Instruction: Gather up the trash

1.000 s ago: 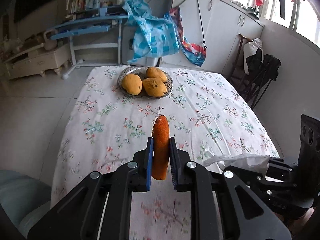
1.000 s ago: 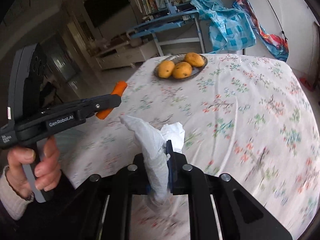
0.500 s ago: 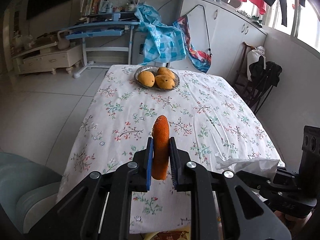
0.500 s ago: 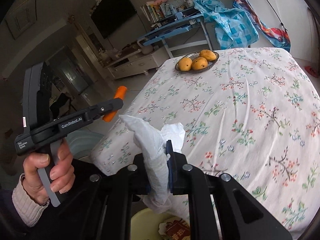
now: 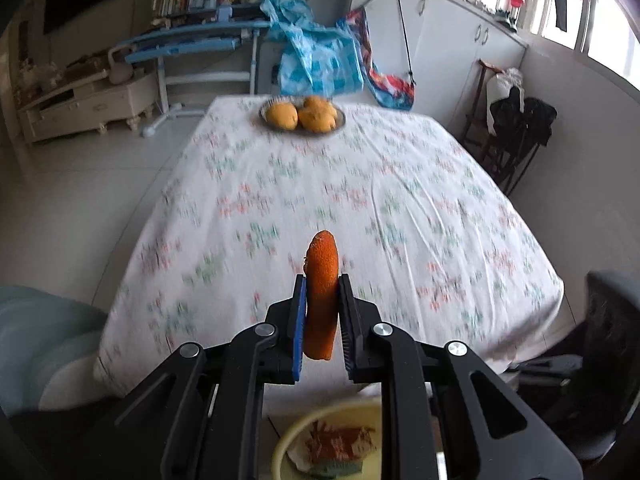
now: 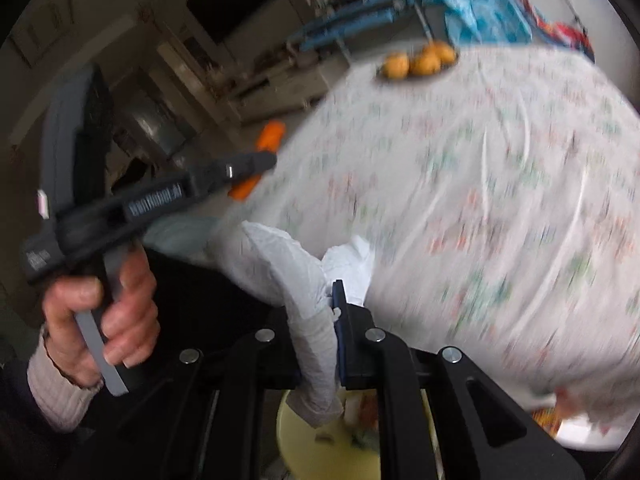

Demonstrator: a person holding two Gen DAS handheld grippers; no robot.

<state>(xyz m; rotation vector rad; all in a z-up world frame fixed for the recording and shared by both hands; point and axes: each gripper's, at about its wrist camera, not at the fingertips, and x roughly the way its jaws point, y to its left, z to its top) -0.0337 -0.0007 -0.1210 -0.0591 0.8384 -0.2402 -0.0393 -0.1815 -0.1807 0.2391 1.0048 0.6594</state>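
My left gripper [image 5: 322,312] is shut on an orange peel [image 5: 321,280], held upright off the near edge of the table. It also shows from the side in the right wrist view [image 6: 256,160], with the peel [image 6: 270,138] sticking out of it. My right gripper [image 6: 318,320] is shut on a crumpled white tissue [image 6: 288,264]. A pale yellow bin [image 5: 340,444] with trash inside sits on the floor under both grippers; it also shows in the right wrist view [image 6: 320,452].
A table with a white floral cloth [image 5: 340,208] lies ahead, with a metal plate of mangoes [image 5: 302,116] at its far end. A light blue seat [image 5: 36,340] is at the near left. Dark chairs [image 5: 520,128] stand at the right wall.
Both grippers have pulled back from the table and now hang beyond its near edge, over the yellow bin. Each keeps its hold on its piece of trash.
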